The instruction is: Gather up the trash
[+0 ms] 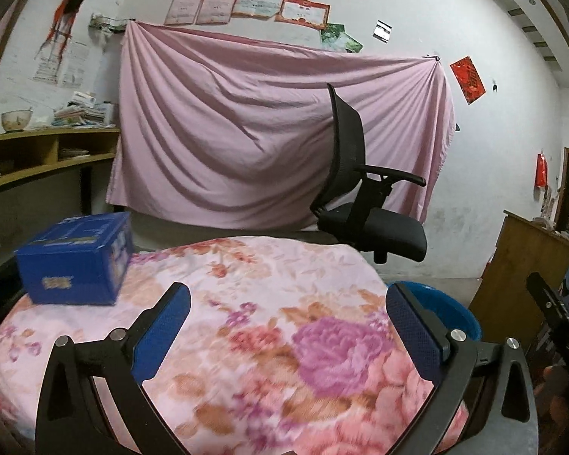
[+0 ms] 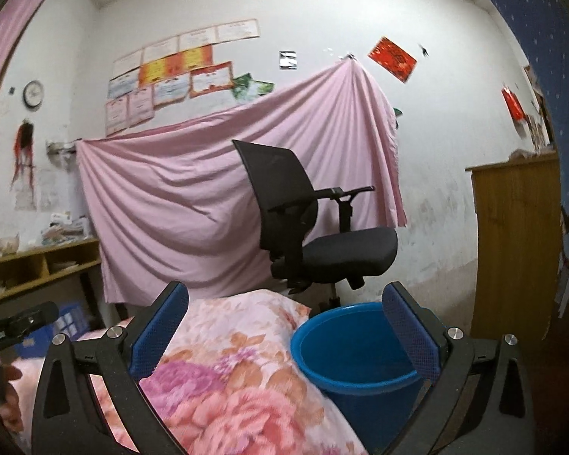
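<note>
A blue cardboard box (image 1: pixel 76 259) sits on the far left of a table covered with a pink floral cloth (image 1: pixel 254 326). My left gripper (image 1: pixel 288 326) is open and empty above the cloth, to the right of the box. A blue plastic bucket (image 2: pixel 354 352) stands beside the table's right edge; its rim also shows in the left wrist view (image 1: pixel 442 305). My right gripper (image 2: pixel 284 326) is open and empty, over the table's right edge and the bucket's near rim. The box shows partly in the right wrist view (image 2: pixel 62 324), behind the left gripper's arm.
A black office chair (image 1: pixel 364 197) stands behind the table and bucket, in front of a pink sheet (image 1: pixel 246 125) hung on the wall. A wooden shelf with papers (image 1: pixel 41 151) is at the left. A wooden cabinet (image 2: pixel 516 242) stands at the right.
</note>
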Motion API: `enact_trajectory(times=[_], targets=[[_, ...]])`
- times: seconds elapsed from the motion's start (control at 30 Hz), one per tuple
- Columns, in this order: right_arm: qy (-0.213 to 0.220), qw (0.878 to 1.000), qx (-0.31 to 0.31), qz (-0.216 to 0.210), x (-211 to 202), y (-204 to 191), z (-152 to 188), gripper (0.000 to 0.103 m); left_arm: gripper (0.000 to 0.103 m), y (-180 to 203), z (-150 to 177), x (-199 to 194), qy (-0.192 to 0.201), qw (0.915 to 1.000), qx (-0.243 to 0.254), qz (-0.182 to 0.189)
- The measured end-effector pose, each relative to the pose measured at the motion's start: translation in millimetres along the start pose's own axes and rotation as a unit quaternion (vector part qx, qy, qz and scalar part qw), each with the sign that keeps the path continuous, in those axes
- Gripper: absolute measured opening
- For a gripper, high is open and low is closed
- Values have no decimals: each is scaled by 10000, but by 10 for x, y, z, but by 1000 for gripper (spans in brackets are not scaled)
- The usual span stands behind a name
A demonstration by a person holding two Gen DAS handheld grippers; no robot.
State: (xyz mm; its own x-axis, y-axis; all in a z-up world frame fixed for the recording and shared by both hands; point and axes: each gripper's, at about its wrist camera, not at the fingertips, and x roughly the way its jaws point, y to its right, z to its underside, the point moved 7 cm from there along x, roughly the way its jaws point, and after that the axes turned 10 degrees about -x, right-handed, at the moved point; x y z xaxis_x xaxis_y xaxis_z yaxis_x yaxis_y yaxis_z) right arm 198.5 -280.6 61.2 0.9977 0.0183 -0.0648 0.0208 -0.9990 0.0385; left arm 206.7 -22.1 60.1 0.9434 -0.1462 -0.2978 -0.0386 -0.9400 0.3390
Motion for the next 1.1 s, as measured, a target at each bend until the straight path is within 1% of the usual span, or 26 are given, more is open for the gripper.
enact_trajectory(times=[0.3, 0.43, 0.57, 0.73, 1.1], targets=[[38, 9998, -186, -88, -601, -253, 121, 103, 101, -154, 233, -518, 194, 9996, 110, -152], [-62, 9994, -307, -123, -721, -346, 189, 103, 101, -158, 364, -672, 272, 9992, 248, -164], [-149, 9991, -354, -151, -778, -398, 235, 103, 101, -168, 435, -730, 282, 9991, 289, -163], [-146, 9990, -401, -133, -808, -437, 254, 103, 101, -144, 487, -753, 317, 9984, 430, -162], [-201, 9988, -409, -154, -805, -445, 289, 103, 101, -195, 483, -750, 314, 9984, 442, -154]])
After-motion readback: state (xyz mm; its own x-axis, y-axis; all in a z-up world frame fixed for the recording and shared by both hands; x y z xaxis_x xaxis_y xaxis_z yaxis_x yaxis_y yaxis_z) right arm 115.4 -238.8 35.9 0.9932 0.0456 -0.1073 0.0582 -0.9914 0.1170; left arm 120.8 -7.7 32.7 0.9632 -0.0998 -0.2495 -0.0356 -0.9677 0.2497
